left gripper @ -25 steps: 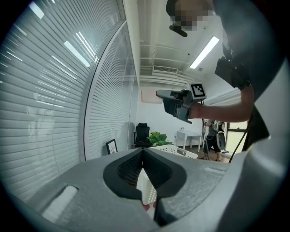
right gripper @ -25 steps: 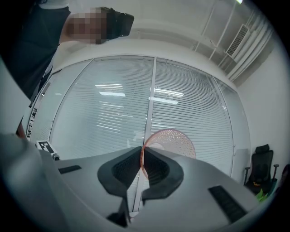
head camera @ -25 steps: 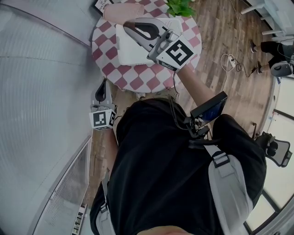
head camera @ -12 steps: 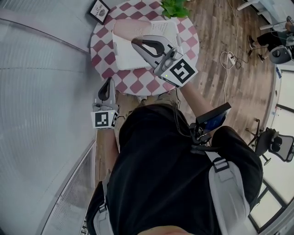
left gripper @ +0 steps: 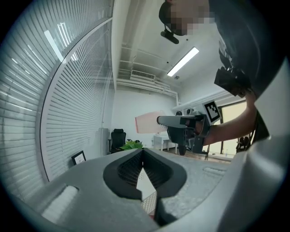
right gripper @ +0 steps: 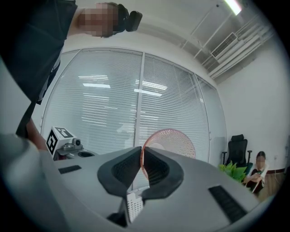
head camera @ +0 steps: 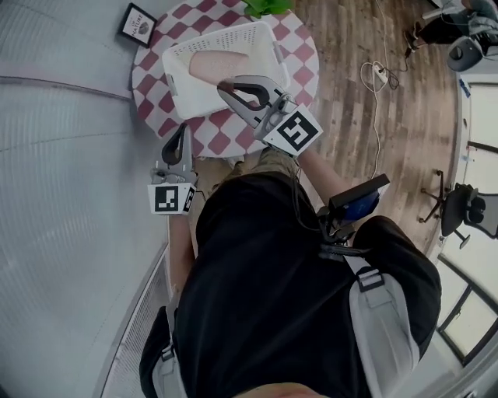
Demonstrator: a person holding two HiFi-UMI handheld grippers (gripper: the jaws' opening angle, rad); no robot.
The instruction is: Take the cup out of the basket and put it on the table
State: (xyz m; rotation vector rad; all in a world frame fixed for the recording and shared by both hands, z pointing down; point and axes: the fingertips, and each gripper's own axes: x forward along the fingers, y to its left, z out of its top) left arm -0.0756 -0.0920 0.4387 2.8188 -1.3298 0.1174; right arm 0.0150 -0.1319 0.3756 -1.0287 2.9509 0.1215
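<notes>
A pink textured cup (head camera: 222, 66) shows over the middle of the white mesh basket (head camera: 187, 54) on the round checkered table (head camera: 210, 138). My right gripper (head camera: 226, 87) is shut on the cup's edge. In the right gripper view the cup (right gripper: 174, 142) sticks up past the closed jaws in front of the window blinds. How high it hangs over the basket floor I cannot tell. My left gripper (head camera: 180, 134) hovers at the table's near-left edge, shut with nothing in it. In the left gripper view the right gripper (left gripper: 181, 123) holds the cup (left gripper: 147, 123) out level.
A green plant (head camera: 268, 6) and a small picture frame (head camera: 138, 25) stand at the table's far side. Curved window blinds run along the left. A cable (head camera: 373, 74) lies on the wooden floor to the right, and an office chair (head camera: 467, 214) stands farther right.
The right gripper has carried the cup from the basket's far-left corner to over its middle and has come lower. The left gripper has edged closer to the table's rim.
</notes>
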